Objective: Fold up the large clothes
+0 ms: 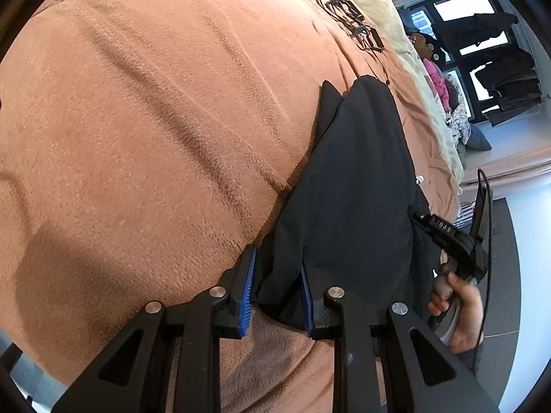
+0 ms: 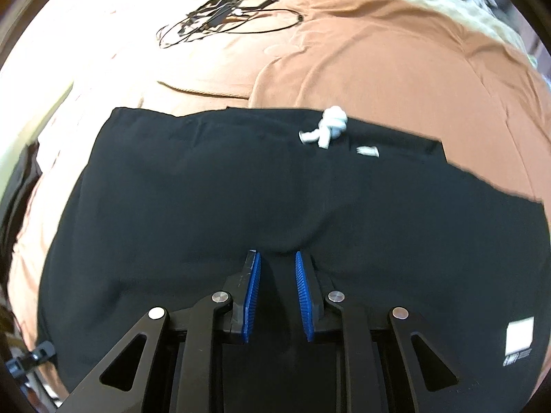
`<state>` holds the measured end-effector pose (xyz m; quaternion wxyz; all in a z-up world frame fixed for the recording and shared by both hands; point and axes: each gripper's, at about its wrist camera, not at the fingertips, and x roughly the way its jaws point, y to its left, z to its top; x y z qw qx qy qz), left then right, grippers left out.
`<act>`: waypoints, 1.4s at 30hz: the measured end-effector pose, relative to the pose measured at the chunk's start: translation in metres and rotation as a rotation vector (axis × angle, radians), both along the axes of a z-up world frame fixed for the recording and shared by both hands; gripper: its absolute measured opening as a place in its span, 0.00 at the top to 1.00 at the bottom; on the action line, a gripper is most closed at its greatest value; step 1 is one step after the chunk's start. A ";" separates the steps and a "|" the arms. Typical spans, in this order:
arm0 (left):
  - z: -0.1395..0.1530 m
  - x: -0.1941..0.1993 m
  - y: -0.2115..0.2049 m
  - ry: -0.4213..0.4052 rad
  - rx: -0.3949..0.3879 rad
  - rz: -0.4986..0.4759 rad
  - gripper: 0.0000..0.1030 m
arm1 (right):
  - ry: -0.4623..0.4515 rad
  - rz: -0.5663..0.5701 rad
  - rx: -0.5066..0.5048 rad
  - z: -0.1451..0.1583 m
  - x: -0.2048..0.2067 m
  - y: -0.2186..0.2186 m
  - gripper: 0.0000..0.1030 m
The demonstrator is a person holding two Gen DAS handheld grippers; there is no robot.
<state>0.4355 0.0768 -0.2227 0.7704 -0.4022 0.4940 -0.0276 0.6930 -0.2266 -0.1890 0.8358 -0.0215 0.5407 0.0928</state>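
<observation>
Black trousers (image 2: pixel 241 189) are lying on the bed (image 1: pixel 137 120). Left tongs (image 1: pixel 277 289) are pinching their edge; right tongs (image 2: pixel 277 292), slightly spread, are pressing a ridge mid-cloth. Next: clamping it, then folding over.

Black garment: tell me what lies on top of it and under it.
On the black garment lie a knotted white drawstring and a white label. Under it shows the brown blanket; whatever the cloth covers is hidden.
</observation>
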 end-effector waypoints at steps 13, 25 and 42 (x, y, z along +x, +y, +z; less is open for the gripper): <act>0.051 -0.004 0.001 -0.155 -0.044 -0.072 0.87 | -0.058 0.007 0.136 0.076 -0.072 -0.030 0.80; 0.133 0.002 -0.042 -0.333 -0.024 -0.181 0.89 | -0.083 -0.026 0.331 0.081 -0.152 -0.039 0.82; 0.212 0.014 -0.151 -0.453 0.063 -0.394 0.89 | 0.055 -0.163 0.591 -0.004 -0.233 -0.060 0.93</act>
